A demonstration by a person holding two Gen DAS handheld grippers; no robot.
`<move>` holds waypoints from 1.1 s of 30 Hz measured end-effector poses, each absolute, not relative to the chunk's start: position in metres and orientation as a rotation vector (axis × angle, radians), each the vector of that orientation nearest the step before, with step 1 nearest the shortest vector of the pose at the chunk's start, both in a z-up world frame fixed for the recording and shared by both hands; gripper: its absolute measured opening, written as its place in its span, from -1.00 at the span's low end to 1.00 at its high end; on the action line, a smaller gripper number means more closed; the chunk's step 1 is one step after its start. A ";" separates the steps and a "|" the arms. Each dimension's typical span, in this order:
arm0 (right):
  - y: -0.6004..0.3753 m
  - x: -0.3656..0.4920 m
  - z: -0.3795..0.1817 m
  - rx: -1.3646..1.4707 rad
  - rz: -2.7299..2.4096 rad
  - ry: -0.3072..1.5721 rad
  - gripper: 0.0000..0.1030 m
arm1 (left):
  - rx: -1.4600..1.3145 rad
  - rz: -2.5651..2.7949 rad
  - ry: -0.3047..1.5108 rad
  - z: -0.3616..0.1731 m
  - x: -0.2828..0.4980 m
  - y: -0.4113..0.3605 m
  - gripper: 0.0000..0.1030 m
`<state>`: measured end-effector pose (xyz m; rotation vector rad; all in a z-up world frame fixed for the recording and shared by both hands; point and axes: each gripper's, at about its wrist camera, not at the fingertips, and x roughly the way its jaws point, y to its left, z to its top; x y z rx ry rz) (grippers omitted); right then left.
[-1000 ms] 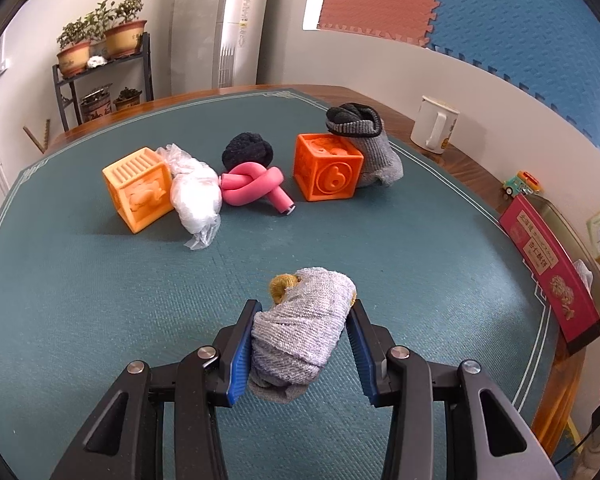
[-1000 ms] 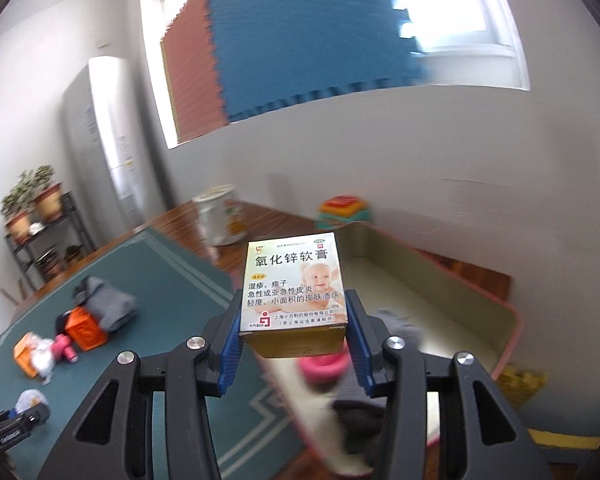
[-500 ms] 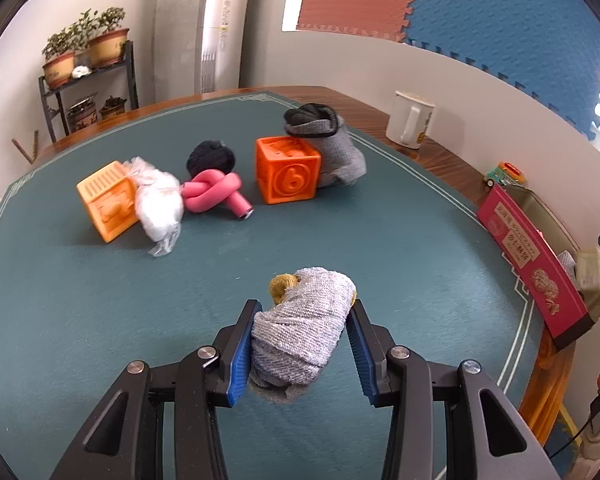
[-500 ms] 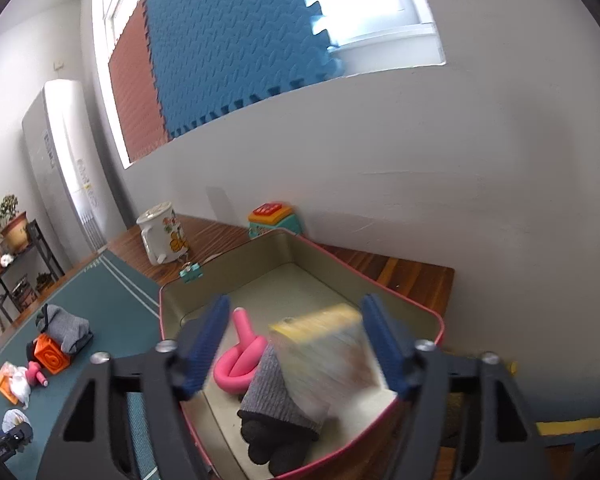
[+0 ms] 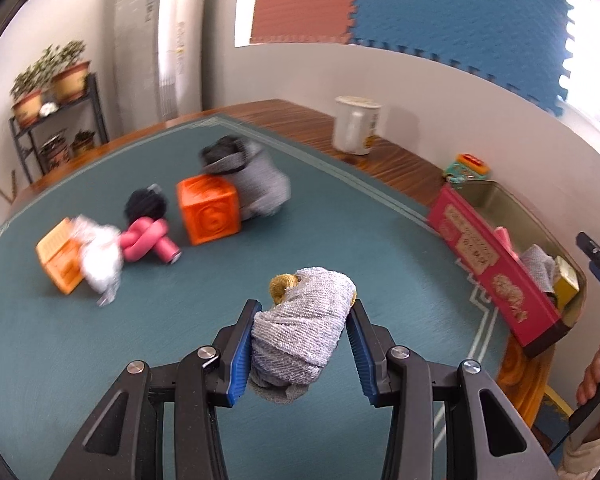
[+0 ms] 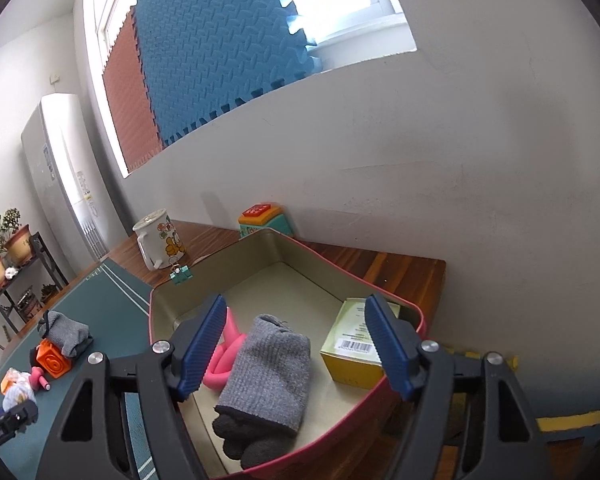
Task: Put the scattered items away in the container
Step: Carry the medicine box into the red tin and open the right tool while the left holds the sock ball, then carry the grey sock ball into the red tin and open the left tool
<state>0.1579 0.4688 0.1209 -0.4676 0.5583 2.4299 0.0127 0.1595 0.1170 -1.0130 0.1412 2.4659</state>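
Green-matted table (image 5: 340, 220), scattered toys (image 5: 210, 210)

I count two orange blocks (image 5: 210, 210) (image 5: 58, 262), three rolled socks (image 5: 304, 334) (image 5: 260, 180) (image 6: 272, 364), two pink foam knots (image 5: 148, 238) (image 6: 224, 354), one mug (image 6: 158, 244), one box (image 6: 358, 346).

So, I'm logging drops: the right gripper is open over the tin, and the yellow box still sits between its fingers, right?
No. The right gripper is open over the tin, but the yellow box lies on the tin's floor beside the grey sock, as the right wrist view shows.
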 end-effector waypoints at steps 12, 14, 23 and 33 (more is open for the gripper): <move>0.491 0.182 0.121 -0.426 2.384 0.557 0.46 | -0.866 2.284 0.234 0.150 0.029 0.264 -0.13; 0.495 0.184 0.119 -0.430 2.378 0.564 0.46 | -0.846 2.254 0.245 0.154 0.033 0.281 -0.13; 0.509 0.186 0.114 -0.448 2.370 0.578 0.46 | -0.825 2.164 0.286 0.152 0.036 0.336 -0.13; 0.519 0.181 0.106 -0.479 2.366 0.597 0.46 | -0.832 2.125 0.338 0.140 0.033 0.375 -0.13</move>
